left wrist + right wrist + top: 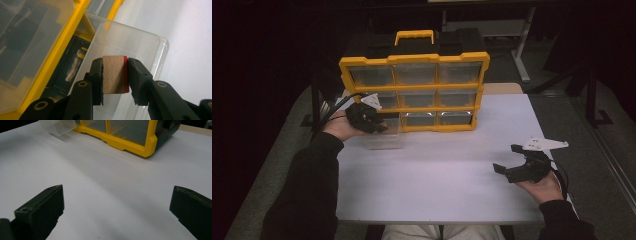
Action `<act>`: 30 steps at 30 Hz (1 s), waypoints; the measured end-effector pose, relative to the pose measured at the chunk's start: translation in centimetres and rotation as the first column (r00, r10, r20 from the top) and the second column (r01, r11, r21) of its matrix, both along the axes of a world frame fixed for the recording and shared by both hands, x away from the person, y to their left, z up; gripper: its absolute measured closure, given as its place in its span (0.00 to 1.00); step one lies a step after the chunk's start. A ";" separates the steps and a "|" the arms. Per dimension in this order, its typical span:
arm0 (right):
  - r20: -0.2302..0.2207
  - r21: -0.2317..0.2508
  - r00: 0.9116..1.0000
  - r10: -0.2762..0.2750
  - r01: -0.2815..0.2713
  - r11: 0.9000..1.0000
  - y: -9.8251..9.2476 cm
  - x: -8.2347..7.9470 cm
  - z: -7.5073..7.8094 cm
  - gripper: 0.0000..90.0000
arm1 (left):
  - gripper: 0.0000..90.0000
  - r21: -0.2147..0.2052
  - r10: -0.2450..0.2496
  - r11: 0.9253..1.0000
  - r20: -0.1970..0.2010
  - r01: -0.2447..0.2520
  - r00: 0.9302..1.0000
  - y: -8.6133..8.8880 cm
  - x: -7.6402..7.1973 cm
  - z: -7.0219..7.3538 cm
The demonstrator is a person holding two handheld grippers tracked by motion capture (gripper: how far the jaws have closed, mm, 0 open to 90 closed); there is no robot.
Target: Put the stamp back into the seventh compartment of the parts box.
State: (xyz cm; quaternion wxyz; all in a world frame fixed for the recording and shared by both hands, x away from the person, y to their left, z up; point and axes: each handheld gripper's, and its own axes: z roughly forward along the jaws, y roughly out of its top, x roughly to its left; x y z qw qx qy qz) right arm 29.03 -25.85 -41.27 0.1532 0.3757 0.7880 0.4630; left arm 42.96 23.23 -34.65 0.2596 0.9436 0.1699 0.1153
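Wood block (113,74), red-edged, clamped in left claw (115,75).

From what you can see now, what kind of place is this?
Probably a workshop or lab bench: a white table in a dark room, a yellow parts organizer with clear drawers, one clear drawer pulled out.

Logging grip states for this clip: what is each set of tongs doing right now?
Left tongs: closed on a small wooden block with a red side, over the clear drawer.
Right tongs: open, holding nothing, above the white table.
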 end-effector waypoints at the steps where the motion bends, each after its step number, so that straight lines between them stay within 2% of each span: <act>1: 0.000 0.000 1.000 -0.001 0.001 1.000 0.0 0.0 0.0 0.00 | 0.73 0.005 0.001 1.000 -0.001 -0.001 1.000 0.0 0.0 -0.1; 7: 0.000 0.001 1.000 -0.003 0.003 1.000 0.0 -0.1 0.0 0.00 | 0.63 -0.019 0.027 0.999 0.012 -0.027 1.000 0.5 0.0 0.3; 10: 0.002 0.001 1.000 -0.002 0.002 1.000 0.0 -0.1 0.0 0.00 | 0.53 -0.027 0.035 0.999 0.026 -0.035 0.999 0.6 -0.2 0.5; 16: -0.003 -0.004 1.000 -0.006 0.006 1.000 0.0 -0.1 0.0 0.00 | 0.45 -0.042 0.045 0.998 -0.003 -0.045 0.999 0.9 -0.7 0.9; 20: -0.003 -0.004 1.000 -0.008 0.008 1.000 0.0 -0.1 0.0 0.00 | 0.35 -0.072 0.047 0.996 0.019 -0.045 0.999 1.2 -1.2 1.4; 23: -0.003 -0.004 1.000 -0.008 0.008 1.000 0.0 -0.1 0.0 0.00 | 0.27 -0.100 0.058 0.993 0.019 -0.055 0.998 1.6 -1.6 1.6; 26: -0.007 -0.002 1.000 -0.008 0.008 1.000 0.0 -0.1 0.0 0.00 | 0.24 -0.147 0.065 0.987 0.001 -0.064 0.998 2.3 -1.8 1.7; 30: -0.007 -0.004 1.000 -0.008 0.008 1.000 0.0 -0.1 0.0 0.00 | 0.17 -0.179 0.080 0.981 0.001 -0.079 0.997 3.0 -2.3 1.8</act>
